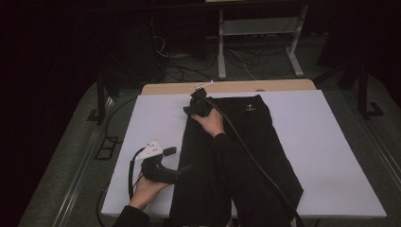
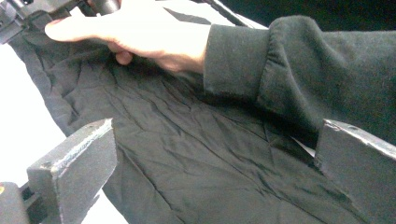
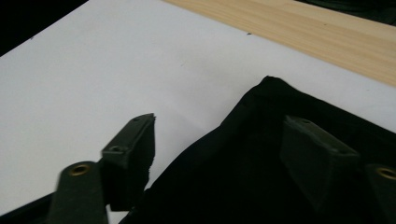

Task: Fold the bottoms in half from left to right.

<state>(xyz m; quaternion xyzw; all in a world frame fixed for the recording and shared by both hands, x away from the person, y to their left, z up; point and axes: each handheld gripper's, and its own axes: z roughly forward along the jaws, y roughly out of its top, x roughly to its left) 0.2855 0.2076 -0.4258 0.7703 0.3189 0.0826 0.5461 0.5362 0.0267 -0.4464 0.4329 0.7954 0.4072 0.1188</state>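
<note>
High view: black garment [image 1: 246,156] on white counter [image 1: 331,156]. R claw [image 3: 219,140] parted, straddling garment's edge near corner, not pinching; L claw [image 2: 210,158] released over cloth.

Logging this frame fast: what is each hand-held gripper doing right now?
Left hand-held gripper: open, holding nothing, at the black garment's left edge.
Right hand-held gripper: open, jaws straddling the garment's far corner, not yet pressing it.
</note>
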